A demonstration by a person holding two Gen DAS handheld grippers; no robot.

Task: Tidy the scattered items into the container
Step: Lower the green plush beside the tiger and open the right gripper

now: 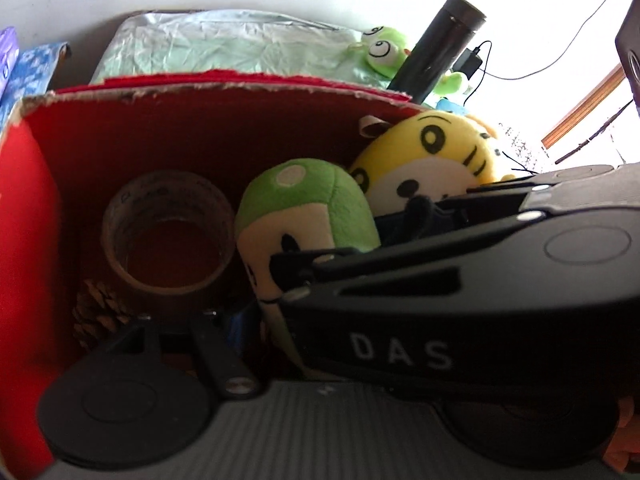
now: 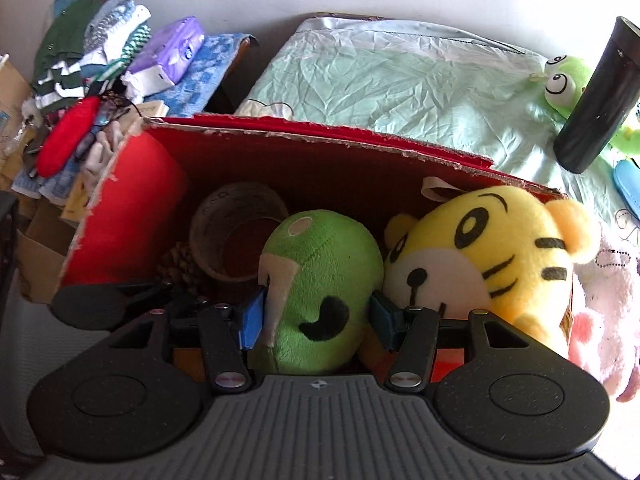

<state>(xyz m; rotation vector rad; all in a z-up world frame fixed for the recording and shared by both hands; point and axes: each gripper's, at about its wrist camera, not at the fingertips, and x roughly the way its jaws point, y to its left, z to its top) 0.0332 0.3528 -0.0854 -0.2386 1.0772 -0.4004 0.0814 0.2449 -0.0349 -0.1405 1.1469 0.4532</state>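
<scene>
A red cardboard box (image 2: 132, 208) holds a tape roll (image 2: 236, 232), a pine cone (image 2: 180, 264), a green plush toy (image 2: 320, 280) and a yellow tiger plush (image 2: 480, 256). My right gripper (image 2: 316, 316) is inside the box, its blue pads on both sides of the green plush, gripping it. In the left wrist view the box (image 1: 28, 216), tape roll (image 1: 168, 232), pine cone (image 1: 100, 312), green plush (image 1: 308, 208) and tiger (image 1: 436, 156) show. The right gripper (image 1: 440, 280) crosses that view and hides my left gripper's right finger. Only its left finger (image 1: 216, 344) shows.
Behind the box lies a pale green cloth (image 2: 400, 80) with a green frog plush (image 2: 564, 80) and a black cylinder (image 2: 596, 96). A pile of clothes, a purple tissue pack (image 2: 172, 52) and a red item (image 2: 68, 136) lie at the left. A pink plush (image 2: 608, 320) lies right of the box.
</scene>
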